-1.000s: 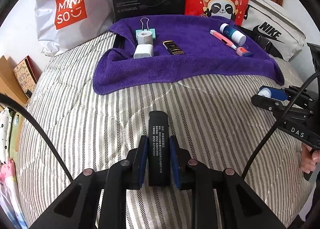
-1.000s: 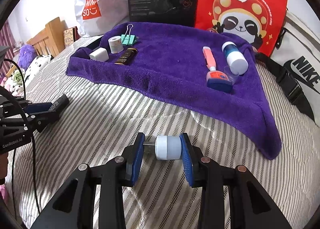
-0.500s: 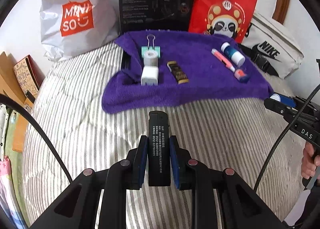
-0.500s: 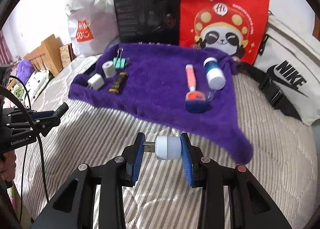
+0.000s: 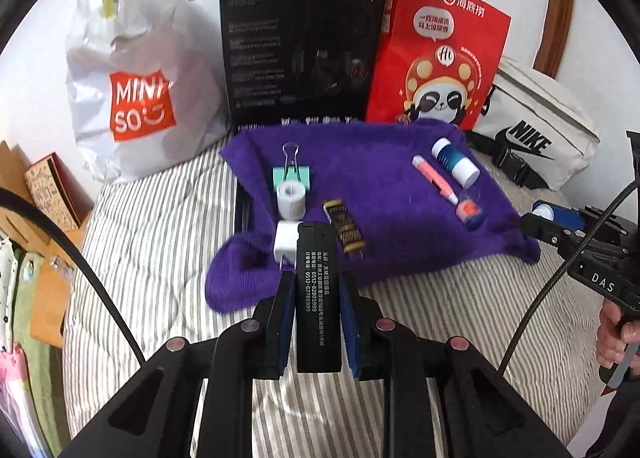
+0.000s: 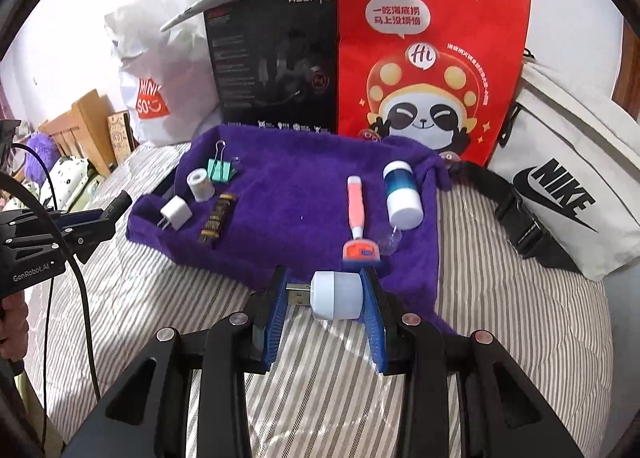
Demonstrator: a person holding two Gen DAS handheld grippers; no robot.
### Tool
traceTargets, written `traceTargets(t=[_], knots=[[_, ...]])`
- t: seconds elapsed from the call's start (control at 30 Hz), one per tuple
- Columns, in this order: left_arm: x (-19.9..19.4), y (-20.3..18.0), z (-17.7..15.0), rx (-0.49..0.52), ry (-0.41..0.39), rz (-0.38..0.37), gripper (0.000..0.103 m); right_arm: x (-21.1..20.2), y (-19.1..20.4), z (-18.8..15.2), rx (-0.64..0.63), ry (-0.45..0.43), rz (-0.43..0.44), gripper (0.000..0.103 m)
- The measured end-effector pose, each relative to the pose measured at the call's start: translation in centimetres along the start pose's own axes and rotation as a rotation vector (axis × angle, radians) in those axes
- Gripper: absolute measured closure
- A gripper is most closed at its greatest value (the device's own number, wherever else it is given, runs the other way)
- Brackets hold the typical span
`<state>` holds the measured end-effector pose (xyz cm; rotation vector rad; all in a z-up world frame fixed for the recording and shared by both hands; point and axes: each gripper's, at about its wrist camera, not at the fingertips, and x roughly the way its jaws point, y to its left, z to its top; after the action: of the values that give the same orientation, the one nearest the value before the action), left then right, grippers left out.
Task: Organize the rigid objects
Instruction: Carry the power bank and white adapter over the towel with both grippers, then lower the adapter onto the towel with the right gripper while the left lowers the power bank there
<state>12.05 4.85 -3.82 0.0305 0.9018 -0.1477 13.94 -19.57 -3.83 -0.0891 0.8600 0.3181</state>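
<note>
My left gripper (image 5: 317,298) is shut on a black lighter (image 5: 316,290) with white print, held above the striped bed in front of the purple towel (image 5: 380,186). My right gripper (image 6: 325,296) is shut on a small white USB night light (image 6: 335,295), its plug pointing left. On the towel lie a green binder clip (image 5: 292,174), a white tape roll (image 5: 291,200), a white charger plug (image 5: 286,244), a dark patterned lighter (image 5: 344,226), a pink pen (image 5: 434,178), a blue-and-white bottle (image 5: 456,162) and an orange-and-blue item (image 5: 470,212). Each gripper shows at the edge of the other's view.
Behind the towel stand a white Miniso bag (image 5: 136,90), a black Hecate box (image 5: 300,58) and a red panda bag (image 5: 440,58). A white Nike bag (image 5: 532,134) lies at the right. Wooden furniture (image 6: 88,126) and bedding sit at the left.
Both grippers have risen and pulled back from the bed with their objects still held. The towel and the bags behind it now look smaller and farther off.
</note>
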Motion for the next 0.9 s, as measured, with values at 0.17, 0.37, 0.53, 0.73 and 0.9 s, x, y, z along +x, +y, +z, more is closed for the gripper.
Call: traceTargets(t=[0.17,0.37,0.53,0.73,0.9], knots=[[0.5,0.3,1.5,-0.003,-0.011,0.000,0.082,0.3,-0.5,0.9,0.035,-0.008,0.018,0.068],[1.9,1.3,2.4,-0.016,0.000,0.001,0.082,2.0,-0.9,2.1,0.063,0.000,0.042,0.068],[3.3,2.0,2.8,-0.029,0.017,-0.004,0.082,5.1,-0.5,2.8,0.073,0.042,0.057,0.068],[4.5,2.7,3.2,-0.043,0.031,-0.009,0.082,8.5,0.6,3.1,0.046,0.096,0.073,0.067],[5.3,3.0,3.8,-0.053,0.037,-0.017,0.082,10.3,1.4,3.2,0.006,0.123,0.069,0.068]])
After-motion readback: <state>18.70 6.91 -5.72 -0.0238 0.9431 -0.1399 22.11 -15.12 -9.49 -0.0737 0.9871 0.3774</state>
